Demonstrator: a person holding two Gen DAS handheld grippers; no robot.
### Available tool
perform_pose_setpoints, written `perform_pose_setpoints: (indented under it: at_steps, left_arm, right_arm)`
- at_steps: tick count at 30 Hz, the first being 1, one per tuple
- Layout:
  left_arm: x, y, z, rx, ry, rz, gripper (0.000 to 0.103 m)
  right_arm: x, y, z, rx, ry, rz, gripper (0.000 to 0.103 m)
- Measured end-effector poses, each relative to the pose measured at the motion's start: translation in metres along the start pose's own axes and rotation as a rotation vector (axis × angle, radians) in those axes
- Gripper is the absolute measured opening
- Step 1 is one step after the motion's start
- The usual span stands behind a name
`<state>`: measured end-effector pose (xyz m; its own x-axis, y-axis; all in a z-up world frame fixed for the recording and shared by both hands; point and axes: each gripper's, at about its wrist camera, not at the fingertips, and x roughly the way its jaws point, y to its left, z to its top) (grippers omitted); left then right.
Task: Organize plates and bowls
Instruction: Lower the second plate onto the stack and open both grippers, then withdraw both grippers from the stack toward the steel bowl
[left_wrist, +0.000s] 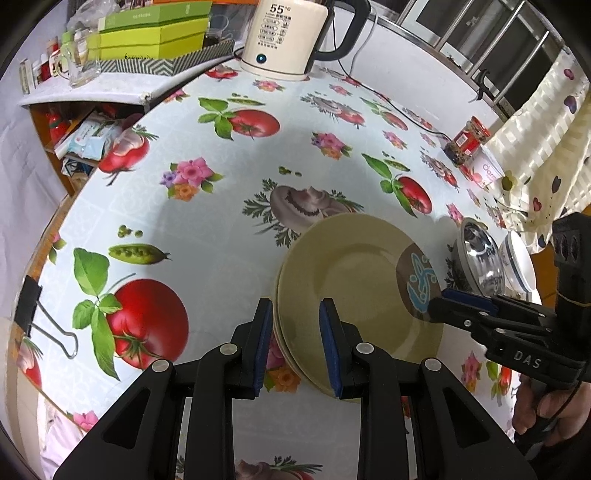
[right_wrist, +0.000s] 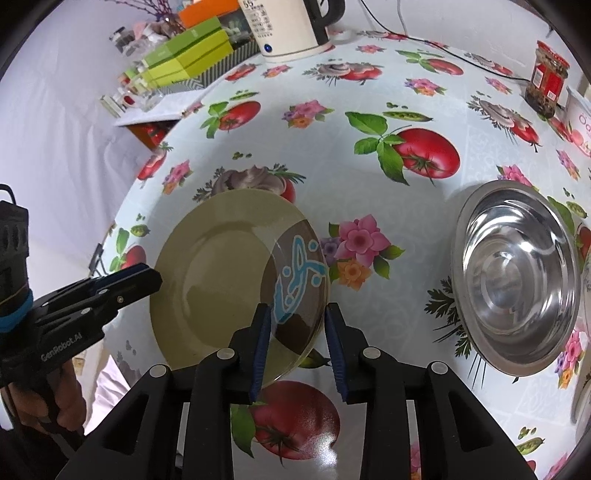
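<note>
- Two yellow plates (left_wrist: 354, 280) stacked on the surface, just left of the steel bowl (right_wrist: 517, 280); a white bowl (left_wrist: 521, 266) just beyond that steel bowl.
- Left gripper (left_wrist: 295, 347) half-open, straddling the stack's near-left rim, not clamped; closing now could catch only the top plate and tilt it off the lower one.
- Right gripper (right_wrist: 299, 347) half-open around the brown patterned patch at the stack's right edge, gripping nothing as far as can be told; a shallow bite there could slip on glaze.
- Uneven lifting from both sides could slide the top plate toward the steel bowl and knock it.
- Glossy tablecloth (left_wrist: 207, 229) under the stack: likely to let plates skid when pushed rather than pinched.
- Jar (left_wrist: 467, 140) and kettle (left_wrist: 284, 37) well beyond the stack, hardly at risk.
</note>
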<state>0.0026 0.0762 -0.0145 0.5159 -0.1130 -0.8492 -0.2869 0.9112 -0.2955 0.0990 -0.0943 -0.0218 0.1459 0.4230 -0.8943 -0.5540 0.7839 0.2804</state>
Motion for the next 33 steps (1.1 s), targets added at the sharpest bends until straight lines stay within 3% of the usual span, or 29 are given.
perform_pose_setpoints:
  at_steps: [7, 14, 33]
  left_arm:
    - [-0.012, -0.009, 0.003, 0.027, -0.046, -0.019, 0.027]
    - [-0.015, -0.037, -0.002, 0.103, -0.062, -0.070, 0.027]
    - [-0.007, -0.095, 0.000, 0.254, -0.050, -0.138, 0.027]
  right_arm:
    - [-0.030, -0.007, -0.011, 0.008, -0.113, 0.049, 0.032]
    - [-0.053, -0.012, -0.030, 0.017, -0.163, 0.072, 0.036]
    - [-0.086, -0.076, -0.056, 0.170, -0.249, -0.048, 0.036]
